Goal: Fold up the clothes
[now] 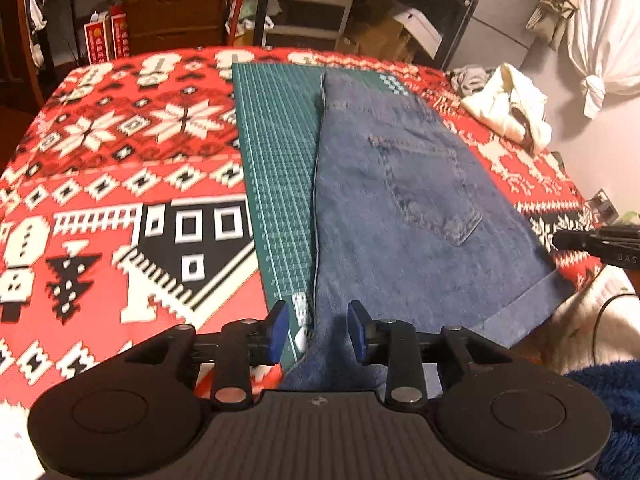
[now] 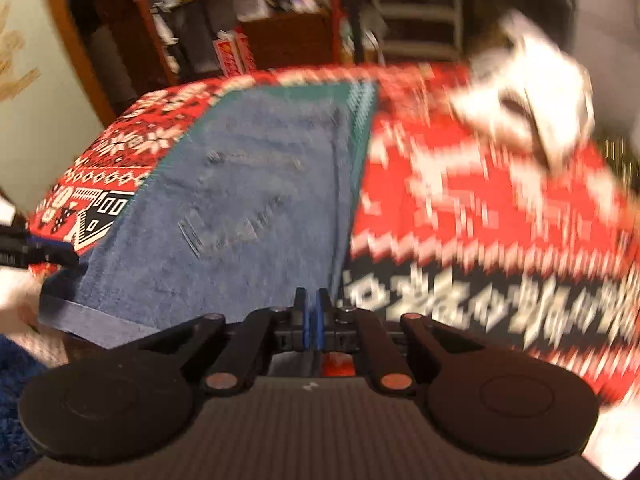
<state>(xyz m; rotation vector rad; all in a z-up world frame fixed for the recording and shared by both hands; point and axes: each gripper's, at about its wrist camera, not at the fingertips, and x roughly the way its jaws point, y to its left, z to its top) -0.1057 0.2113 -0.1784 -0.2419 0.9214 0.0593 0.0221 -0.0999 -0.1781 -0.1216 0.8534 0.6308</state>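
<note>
- Nearest the left wrist camera, the left hand-held gripper (image 1: pixel 318 330) has its blue pads spread wide, empty, poised over the near left edge of the denim shorts (image 1: pixel 404 208)
- Lying flat, back pocket up, the denim shorts partly cover a green cutting mat (image 1: pixel 276 168), which rests on a red patterned blanket (image 1: pixel 120 152) spread over the surface; the cuffed hem hangs toward the near edge
- Right hand-held gripper (image 2: pixel 311 316): pads pressed together with only a sliver between; nothing visible between them, though heavy blur makes that a judgement. It sits at the shorts' near right edge
- A crumpled cream garment (image 1: pixel 508 104) lies well apart at the far right of the blanket
- Risk: with the right view smeared by motion, that gripper may be travelling fast and could drag or bunch the denim if it brushes the fabric while pinched
- Risk: the left gripper straddles the shorts' edge and the mat; closing low could catch the mat or blanket as well as denim
- Risk: gripping one layer only would let the under layer lag and skew the fold
</note>
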